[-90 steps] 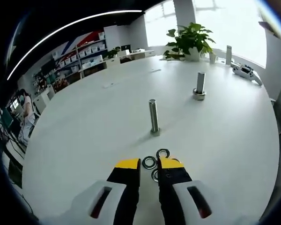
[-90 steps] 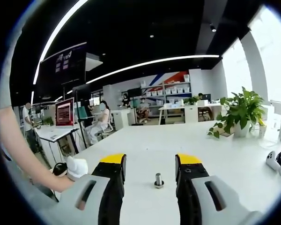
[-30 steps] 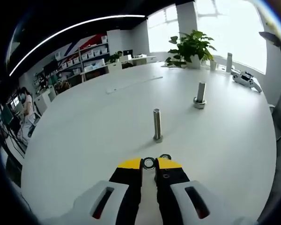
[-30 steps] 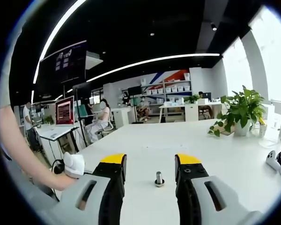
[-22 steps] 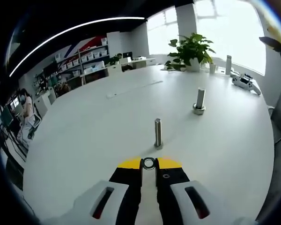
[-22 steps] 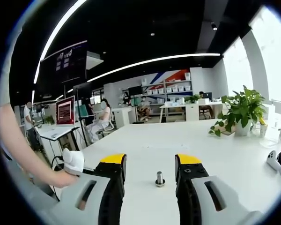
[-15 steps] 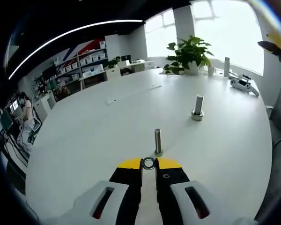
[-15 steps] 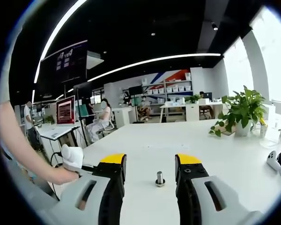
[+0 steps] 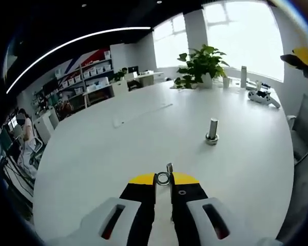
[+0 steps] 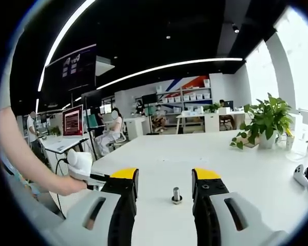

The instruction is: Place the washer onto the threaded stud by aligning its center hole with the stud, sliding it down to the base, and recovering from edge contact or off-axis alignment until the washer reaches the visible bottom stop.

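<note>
One washer is being pinched in my left gripper, hovering just before the threaded stud; next I'm centering its hole over the tip. My right gripper is idling, jaws apart.

Bare table surrounds the near stud; second stud stands well apart.

Both views look forward, low over one white table
</note>
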`<state>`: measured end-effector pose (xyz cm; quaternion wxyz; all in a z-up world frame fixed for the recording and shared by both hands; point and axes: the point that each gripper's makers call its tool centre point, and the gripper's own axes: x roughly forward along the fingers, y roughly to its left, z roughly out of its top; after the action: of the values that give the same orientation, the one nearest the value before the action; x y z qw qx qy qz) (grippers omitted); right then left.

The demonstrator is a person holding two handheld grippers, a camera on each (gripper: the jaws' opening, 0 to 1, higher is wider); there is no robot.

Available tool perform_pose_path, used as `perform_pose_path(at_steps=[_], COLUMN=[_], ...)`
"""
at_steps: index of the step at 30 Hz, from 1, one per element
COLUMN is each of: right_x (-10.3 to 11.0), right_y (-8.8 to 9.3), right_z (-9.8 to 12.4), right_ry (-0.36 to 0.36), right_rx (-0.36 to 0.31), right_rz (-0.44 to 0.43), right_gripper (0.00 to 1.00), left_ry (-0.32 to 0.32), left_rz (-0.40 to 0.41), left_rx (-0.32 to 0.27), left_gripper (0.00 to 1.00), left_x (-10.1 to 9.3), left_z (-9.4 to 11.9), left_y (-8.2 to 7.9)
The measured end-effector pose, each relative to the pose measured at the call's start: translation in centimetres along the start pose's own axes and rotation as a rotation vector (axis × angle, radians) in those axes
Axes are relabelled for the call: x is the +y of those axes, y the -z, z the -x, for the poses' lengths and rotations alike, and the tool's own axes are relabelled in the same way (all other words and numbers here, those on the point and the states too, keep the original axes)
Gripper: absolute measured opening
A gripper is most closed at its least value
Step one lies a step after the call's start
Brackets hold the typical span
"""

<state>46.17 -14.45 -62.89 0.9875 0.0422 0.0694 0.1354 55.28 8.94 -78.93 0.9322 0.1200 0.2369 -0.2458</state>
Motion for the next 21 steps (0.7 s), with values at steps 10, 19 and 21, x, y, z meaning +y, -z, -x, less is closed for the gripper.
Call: perform_pose_path(at_steps=[10, 19, 21], right_x=[0.1, 0.2, 0.1], right_y=[0.0, -0.1, -0.1], right_z=[0.0, -0.1, -0.1], right_ry=[-0.003, -0.006, -0.007], right_rx=[0.002, -0.002, -0.001], right_rz=[0.002, -0.003, -0.004], right_gripper=[0.43, 0.43, 0.43], left_ry=[0.020, 0.029, 0.032], left_rz=[-0.028, -0.063, -0.055], left_rx=[0.021, 0.067, 0.073], left_gripper=[0.08, 0.08, 0.08], left_x=[-0.3, -0.5, -0.6], left_z=[-1.3, -2.3, -2.5], left_y=[-1.2, -0.8, -0.8])
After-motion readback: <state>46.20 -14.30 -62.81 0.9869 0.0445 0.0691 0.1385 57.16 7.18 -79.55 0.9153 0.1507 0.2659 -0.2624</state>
